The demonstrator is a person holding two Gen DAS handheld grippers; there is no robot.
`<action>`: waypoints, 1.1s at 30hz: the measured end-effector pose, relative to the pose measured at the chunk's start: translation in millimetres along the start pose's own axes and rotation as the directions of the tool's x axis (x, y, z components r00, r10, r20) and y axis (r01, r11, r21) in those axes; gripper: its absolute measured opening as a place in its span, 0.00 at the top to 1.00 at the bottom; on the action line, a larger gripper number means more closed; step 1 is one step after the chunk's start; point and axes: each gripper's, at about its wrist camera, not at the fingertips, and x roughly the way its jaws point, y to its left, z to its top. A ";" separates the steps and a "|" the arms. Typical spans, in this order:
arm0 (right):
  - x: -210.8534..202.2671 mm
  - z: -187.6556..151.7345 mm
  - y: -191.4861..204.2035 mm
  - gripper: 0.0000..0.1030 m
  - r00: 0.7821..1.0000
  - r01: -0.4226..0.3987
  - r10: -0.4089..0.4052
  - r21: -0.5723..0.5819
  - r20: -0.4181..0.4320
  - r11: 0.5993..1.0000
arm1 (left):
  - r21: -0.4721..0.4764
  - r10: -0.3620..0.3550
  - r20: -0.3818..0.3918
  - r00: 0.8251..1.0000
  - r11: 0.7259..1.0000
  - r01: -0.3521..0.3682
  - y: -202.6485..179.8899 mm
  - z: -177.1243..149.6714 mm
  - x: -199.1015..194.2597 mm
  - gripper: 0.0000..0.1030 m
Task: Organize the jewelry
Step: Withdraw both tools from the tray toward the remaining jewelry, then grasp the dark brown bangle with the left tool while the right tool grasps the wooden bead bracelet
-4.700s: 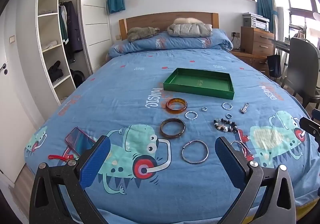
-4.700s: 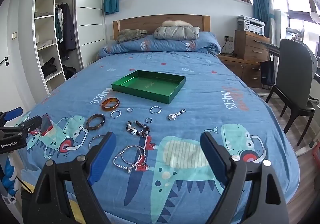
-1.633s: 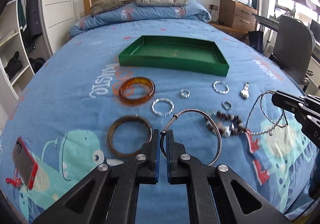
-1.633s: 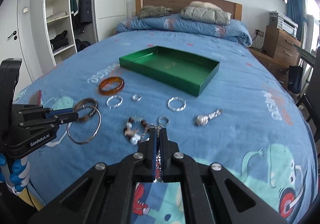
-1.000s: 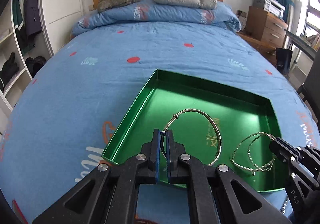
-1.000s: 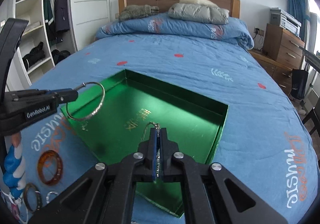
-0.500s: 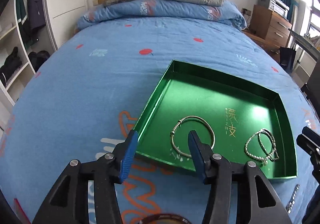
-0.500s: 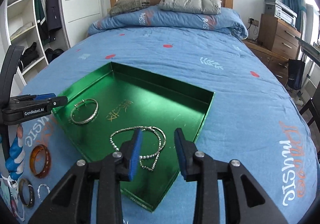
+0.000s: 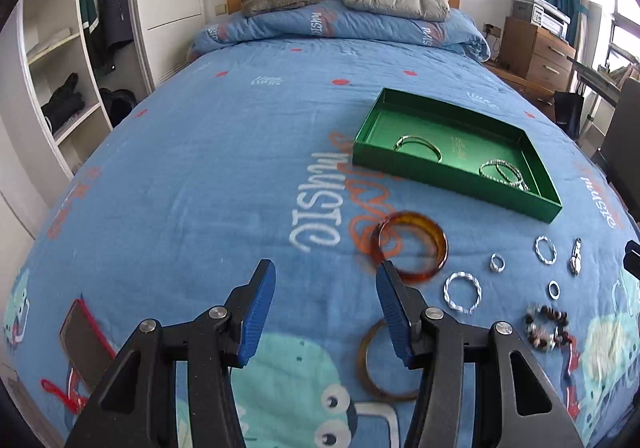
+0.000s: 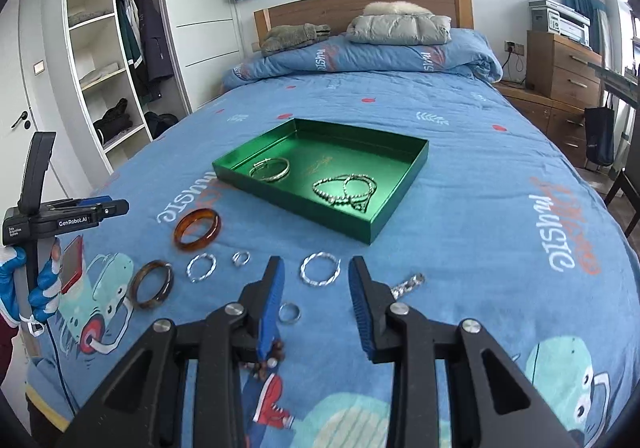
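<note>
With both grippers spread and empty over the bed, I judged the amber bangle (image 9: 410,246) lay just right of and beyond my left gripper (image 9: 325,312), flat on the quilt (image 9: 200,168), nearer it than my right gripper (image 10: 316,304); the green tray (image 9: 452,176) sat farther back.

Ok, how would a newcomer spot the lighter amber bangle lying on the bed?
Start at the green tray on the blue bedspread. Just off its near-left corner, beside the white "music" lettering, lies the amber bangle. It is translucent orange and chunky, unlike the darker brown bangle nearer the camera and the thin twisted silver rings.
</note>
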 end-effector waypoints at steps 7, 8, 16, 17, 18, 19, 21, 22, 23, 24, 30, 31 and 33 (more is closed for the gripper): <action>-5.5 -27.3 15.3 0.69 0.999 0.010 -0.010 -0.005 -0.030 1.000 | -0.023 -0.002 -0.027 1.000 1.000 0.001 2.0 -39.0 -10.6 0.48; -4.8 -29.9 16.8 0.69 0.999 0.012 -0.012 -0.007 -0.033 1.000 | -0.025 -0.005 -0.029 1.000 1.000 0.004 1.2 -42.9 -11.0 0.46; 13.6 -41.7 28.9 0.69 0.997 0.009 -0.011 -0.024 -0.075 1.000 | -0.034 -0.030 -0.057 0.998 0.999 0.029 -10.4 -57.7 5.7 0.45; 16.2 -42.5 28.8 0.69 0.997 0.009 -0.011 -0.025 -0.081 1.000 | -0.035 -0.031 -0.060 0.998 0.999 0.029 -11.6 -58.1 8.4 0.45; 19.6 -42.9 29.3 0.69 0.996 0.009 -0.011 -0.026 -0.087 1.000 | -0.033 -0.031 -0.063 0.998 0.999 0.028 -12.8 -58.4 11.4 0.45; 22.7 -44.0 29.4 0.69 0.996 0.009 -0.011 -0.028 -0.092 1.000 | -0.031 -0.029 -0.066 0.997 0.999 0.027 -14.1 -58.7 14.4 0.45; 29.7 -46.0 30.6 0.69 0.995 0.006 -0.010 -0.032 -0.104 0.999 | -0.026 -0.023 -0.073 0.997 0.999 0.022 -16.1 -59.3 20.9 0.45; 33.7 -46.8 30.9 0.69 0.994 0.004 -0.008 -0.034 -0.111 0.999 | -0.023 -0.020 -0.077 0.997 1.000 0.018 -16.7 -59.6 24.5 0.45; 38.2 -47.2 31.4 0.69 0.993 0.005 -0.009 -0.037 -0.119 0.999 | -0.020 -0.015 -0.082 0.997 1.000 0.013 -17.3 -59.8 28.6 0.45; 43.1 -48.0 31.7 0.69 0.992 0.006 -0.011 -0.040 -0.128 0.999 | -0.016 -0.010 -0.087 0.996 1.000 0.009 -18.5 -59.7 32.5 0.45; 70.2 -57.7 36.9 0.69 0.983 0.025 -0.036 -0.066 -0.179 0.998 | 0.015 0.015 -0.110 0.994 1.000 -0.013 -26.1 -63.8 52.8 0.46; 72.0 -59.4 38.9 0.69 0.984 0.031 -0.044 -0.078 -0.175 0.996 | 0.021 0.022 -0.104 0.994 1.000 -0.020 -27.9 -64.3 53.2 0.46; 73.6 -61.0 41.8 0.69 0.984 0.037 -0.053 -0.097 -0.169 0.995 | 0.027 0.022 -0.097 0.995 0.999 -0.020 -30.8 -64.0 53.6 0.51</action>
